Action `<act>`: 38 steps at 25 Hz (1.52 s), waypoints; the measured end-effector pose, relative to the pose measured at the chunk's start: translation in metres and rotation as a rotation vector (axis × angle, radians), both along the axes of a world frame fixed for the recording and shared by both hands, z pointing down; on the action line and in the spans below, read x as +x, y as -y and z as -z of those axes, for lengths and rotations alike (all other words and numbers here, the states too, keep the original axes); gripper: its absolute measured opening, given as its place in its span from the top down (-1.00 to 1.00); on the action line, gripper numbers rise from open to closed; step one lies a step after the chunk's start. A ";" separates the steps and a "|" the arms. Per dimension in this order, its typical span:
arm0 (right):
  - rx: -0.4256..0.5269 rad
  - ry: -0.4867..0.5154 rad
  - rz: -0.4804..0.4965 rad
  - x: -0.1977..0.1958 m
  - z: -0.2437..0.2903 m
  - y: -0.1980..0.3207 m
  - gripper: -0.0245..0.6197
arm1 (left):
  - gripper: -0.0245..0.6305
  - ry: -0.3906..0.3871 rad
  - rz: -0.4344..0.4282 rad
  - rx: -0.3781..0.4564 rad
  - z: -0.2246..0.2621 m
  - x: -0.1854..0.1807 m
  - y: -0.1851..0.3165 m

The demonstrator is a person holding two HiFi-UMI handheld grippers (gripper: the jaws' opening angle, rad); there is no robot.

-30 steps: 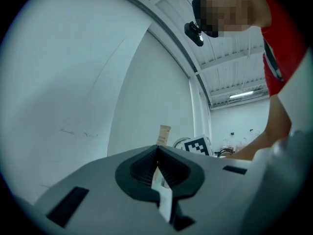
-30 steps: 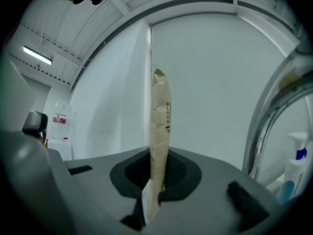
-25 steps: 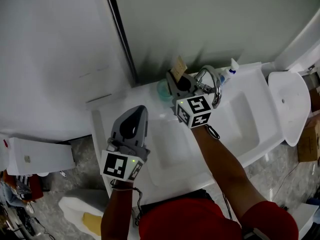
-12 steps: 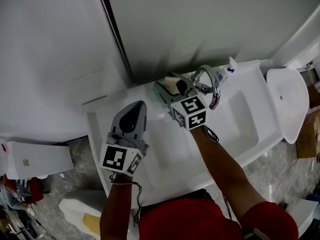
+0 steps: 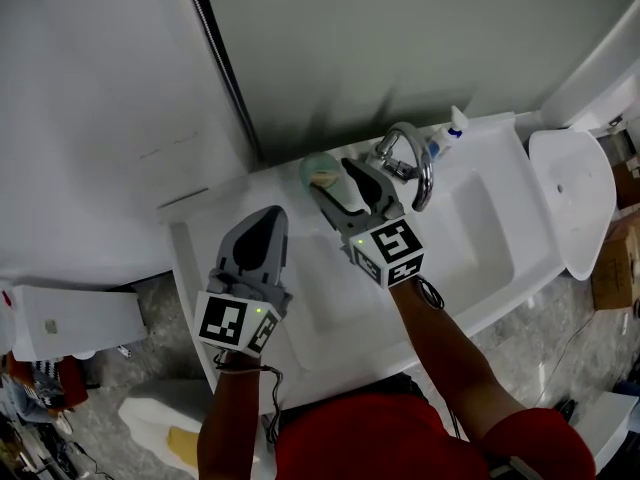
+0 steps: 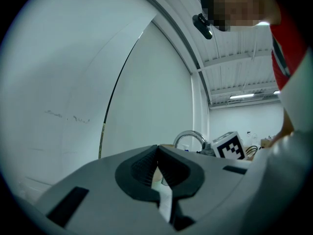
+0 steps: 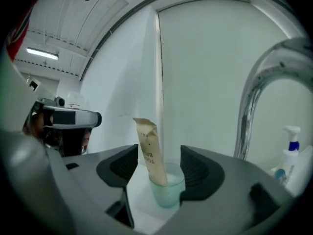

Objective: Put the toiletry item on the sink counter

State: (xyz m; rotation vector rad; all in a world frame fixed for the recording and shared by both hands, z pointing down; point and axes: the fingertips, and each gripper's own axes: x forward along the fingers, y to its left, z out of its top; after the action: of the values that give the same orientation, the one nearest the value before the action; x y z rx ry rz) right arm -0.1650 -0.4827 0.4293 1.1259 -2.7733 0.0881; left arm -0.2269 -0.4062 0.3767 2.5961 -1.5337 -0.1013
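Jaws on the right gripper (image 7: 157,163) are spread wide. They've just been opening, and nothing is pinched in them. Sitting in the gap between the two pads is the pale green cup (image 7: 168,190), upright on the white desk (image 5: 200,258). The brown paper packet (image 7: 149,148) stands in it, leaning a bit toward the left jaw. Neither pad presses on the cup as far as I can see. Off past the right jaw there's the chrome faucet (image 7: 254,97), and further that way a spray bottle (image 7: 288,153) with a blue top. The left gripper (image 6: 157,165) is a different story: jaws closed together with nothing between them, hovering over the left end of the desk. It's well apart from the cup, which sits ahead of its jaws and off to their right.
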 end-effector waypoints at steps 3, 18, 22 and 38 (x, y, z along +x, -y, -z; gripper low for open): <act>0.021 0.001 0.014 0.004 0.008 -0.014 0.15 | 0.87 -0.006 -0.003 0.008 0.004 0.001 -0.005; 0.082 0.196 0.177 0.020 0.093 -0.136 0.18 | 0.87 -0.016 -0.020 0.121 0.058 0.016 -0.075; 0.107 0.195 0.173 0.025 0.101 -0.158 0.75 | 0.87 -0.006 -0.046 0.144 0.066 0.027 -0.099; 0.137 0.191 0.258 0.011 0.126 -0.217 0.84 | 0.87 0.006 -0.086 0.135 0.067 0.050 -0.147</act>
State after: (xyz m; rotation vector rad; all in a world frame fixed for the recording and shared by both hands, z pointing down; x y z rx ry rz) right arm -0.1536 -0.2656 0.3035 0.8148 -3.1106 -0.0261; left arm -0.1772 -0.2588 0.3099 2.7642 -1.4625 -0.1957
